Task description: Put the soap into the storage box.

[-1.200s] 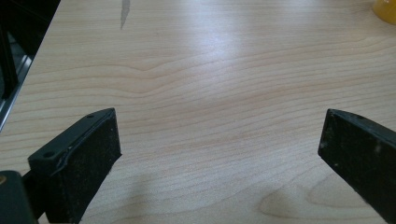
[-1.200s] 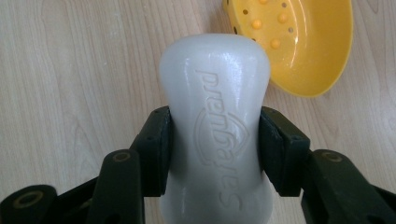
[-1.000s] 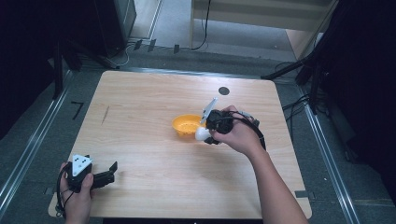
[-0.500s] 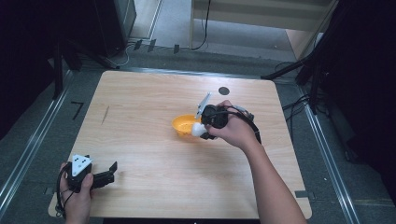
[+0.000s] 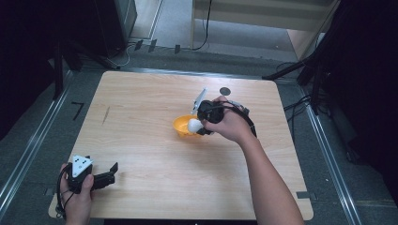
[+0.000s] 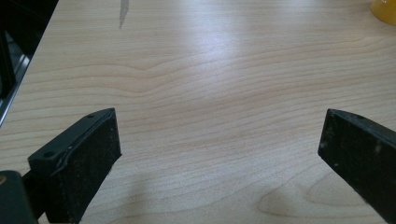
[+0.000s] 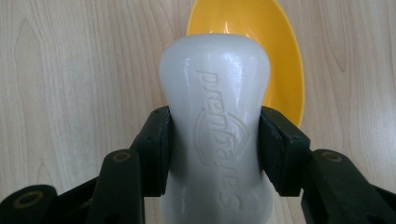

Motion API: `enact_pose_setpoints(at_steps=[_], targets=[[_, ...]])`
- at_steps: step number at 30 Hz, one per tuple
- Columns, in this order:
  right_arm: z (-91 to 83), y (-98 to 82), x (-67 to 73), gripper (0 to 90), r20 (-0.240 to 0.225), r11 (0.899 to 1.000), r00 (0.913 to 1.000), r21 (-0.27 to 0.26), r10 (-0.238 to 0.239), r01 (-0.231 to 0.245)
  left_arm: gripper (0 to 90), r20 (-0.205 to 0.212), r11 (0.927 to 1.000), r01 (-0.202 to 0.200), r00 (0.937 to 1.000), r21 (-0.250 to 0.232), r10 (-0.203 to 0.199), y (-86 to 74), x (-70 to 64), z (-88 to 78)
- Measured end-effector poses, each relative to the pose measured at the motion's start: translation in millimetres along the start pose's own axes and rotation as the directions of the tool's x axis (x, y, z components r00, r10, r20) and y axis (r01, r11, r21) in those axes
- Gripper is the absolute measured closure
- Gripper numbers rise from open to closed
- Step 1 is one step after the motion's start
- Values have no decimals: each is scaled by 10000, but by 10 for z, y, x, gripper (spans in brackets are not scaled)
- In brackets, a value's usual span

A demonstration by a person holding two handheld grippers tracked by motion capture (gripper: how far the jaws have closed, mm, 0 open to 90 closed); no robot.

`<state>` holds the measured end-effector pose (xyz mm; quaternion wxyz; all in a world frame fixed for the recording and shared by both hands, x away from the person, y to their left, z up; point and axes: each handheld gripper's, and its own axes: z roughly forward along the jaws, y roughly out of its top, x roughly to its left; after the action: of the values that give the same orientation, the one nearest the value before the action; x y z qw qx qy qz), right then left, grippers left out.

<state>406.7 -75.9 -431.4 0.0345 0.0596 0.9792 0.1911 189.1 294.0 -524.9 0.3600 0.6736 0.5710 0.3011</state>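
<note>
A white bar of soap (image 7: 215, 126) with raised lettering is clamped at its waist between both pads of my right gripper (image 7: 214, 147). It hangs over the near rim of an orange bowl (image 7: 275, 51). From above, the right gripper (image 5: 201, 126) holds the soap (image 5: 193, 124) over the right part of the orange bowl (image 5: 182, 127), near the middle of the wooden table (image 5: 141, 140). At the table's front left corner my left gripper (image 5: 112, 174) stands open, held by a hand. In its own view the left gripper (image 6: 219, 149) spans bare wood, with the bowl's edge (image 6: 384, 10) far off.
A small dark disc (image 5: 225, 91) lies on the table behind the right hand. A faint dark streak (image 5: 106, 115) marks the wood at the left. Metal rails and cables run along the floor around the table.
The right hand has carried the soap leftward, from beside the bowl's right edge to over the bowl. The left hand and its gripper have stayed where they were.
</note>
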Motion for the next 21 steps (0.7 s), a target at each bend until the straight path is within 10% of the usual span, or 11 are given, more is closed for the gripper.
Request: enact_pose_setpoints(at_steps=[21], targets=[[150,245,-167,505,-51,9987,9993,338,-371,373,0,26,10000,-7,10000,-13,7,0,-1,1]])
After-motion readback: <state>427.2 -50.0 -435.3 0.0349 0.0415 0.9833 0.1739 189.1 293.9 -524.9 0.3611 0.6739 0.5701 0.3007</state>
